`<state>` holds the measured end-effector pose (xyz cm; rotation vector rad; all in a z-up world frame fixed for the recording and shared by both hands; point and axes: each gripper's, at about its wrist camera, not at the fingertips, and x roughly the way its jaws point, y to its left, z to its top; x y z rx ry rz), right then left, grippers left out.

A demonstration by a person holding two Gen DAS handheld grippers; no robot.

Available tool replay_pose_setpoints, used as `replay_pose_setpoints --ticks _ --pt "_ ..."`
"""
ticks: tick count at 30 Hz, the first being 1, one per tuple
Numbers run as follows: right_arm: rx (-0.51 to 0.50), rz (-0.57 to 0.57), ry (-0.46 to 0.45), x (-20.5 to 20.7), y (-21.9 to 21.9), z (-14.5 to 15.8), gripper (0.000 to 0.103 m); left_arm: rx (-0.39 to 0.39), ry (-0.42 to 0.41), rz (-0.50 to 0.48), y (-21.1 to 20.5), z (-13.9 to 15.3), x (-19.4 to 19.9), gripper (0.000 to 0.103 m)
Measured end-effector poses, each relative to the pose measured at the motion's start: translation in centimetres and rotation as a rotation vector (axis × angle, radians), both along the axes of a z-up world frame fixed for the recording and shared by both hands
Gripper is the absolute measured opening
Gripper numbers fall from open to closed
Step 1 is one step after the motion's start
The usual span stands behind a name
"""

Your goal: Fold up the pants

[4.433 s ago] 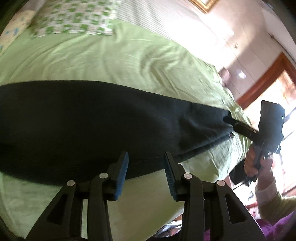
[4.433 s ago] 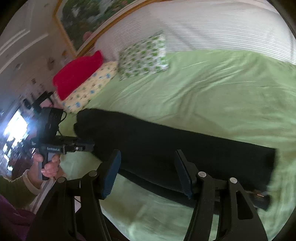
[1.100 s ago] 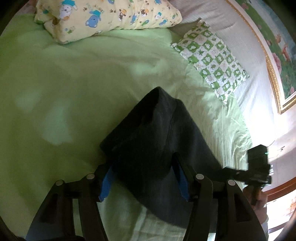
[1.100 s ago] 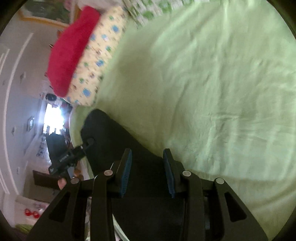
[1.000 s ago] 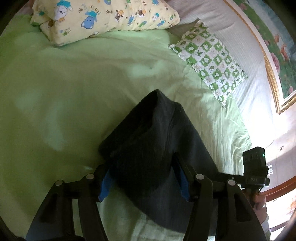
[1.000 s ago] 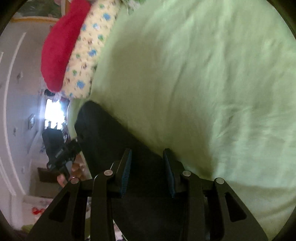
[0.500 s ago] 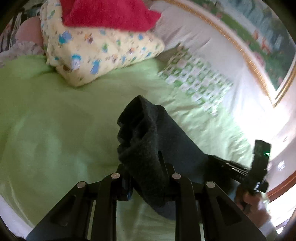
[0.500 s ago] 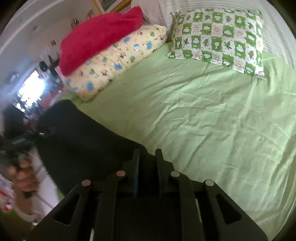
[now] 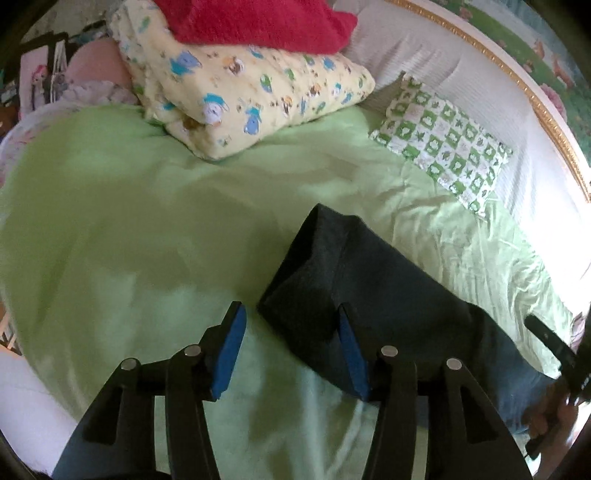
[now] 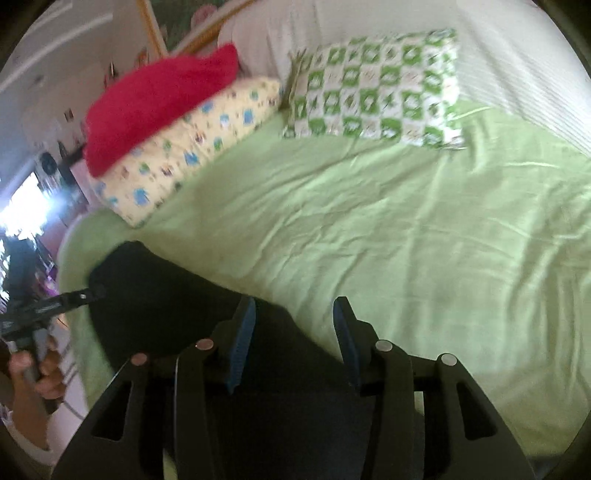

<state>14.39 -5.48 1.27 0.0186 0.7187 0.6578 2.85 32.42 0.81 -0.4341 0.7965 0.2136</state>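
The black pants [image 9: 362, 291] lie folded over on the green bed sheet [image 9: 147, 236], running from the middle of the left wrist view to its right edge. My left gripper [image 9: 291, 350] is open, its right finger [image 9: 352, 360] against the pants' near edge. In the right wrist view the pants [image 10: 162, 295] lie at lower left under my right gripper [image 10: 293, 339], which is open with nothing between its pads. The other gripper shows at the far left [image 10: 48, 306], its tip at the pants' end.
A yellow cartoon pillow [image 9: 251, 88] with a red blanket [image 9: 255, 22] on it lies at the bed's head. A green checked pillow [image 9: 443, 147] lies beside it by the white headboard [image 9: 461, 74]. The bed's edge is at lower left.
Both grippers have opened and let go of the pants; half a second ago each was shut on the cloth. The pants now rest folded on the sheet.
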Motion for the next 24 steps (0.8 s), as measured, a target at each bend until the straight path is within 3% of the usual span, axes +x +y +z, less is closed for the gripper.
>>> replay_pose_setpoints --ticks 4,7,15,24 --pt "0.049 -0.052 0.023 -2.9 -4.1 0.4 0.046 0.013 -0.039 -0.032 -1.6 2.1 -0.9 0.057" --pt "0.08 -0.087 0.058 -4.9 -6.4 0.0 0.046 0.013 -0.065 -0.11 -4.3 3.3 -0.5 0.061" --pt "0.133 -0.259 0.11 -9.7 -14.2 -1.4 0.047 0.008 -0.048 -0.386 -14.5 3.7 2.8 0.061" --pt "0.207 -0.494 0.103 -15.0 -23.0 -1.9 0.047 -0.006 -0.025 -0.683 -26.1 3.9 5.9 0.065"
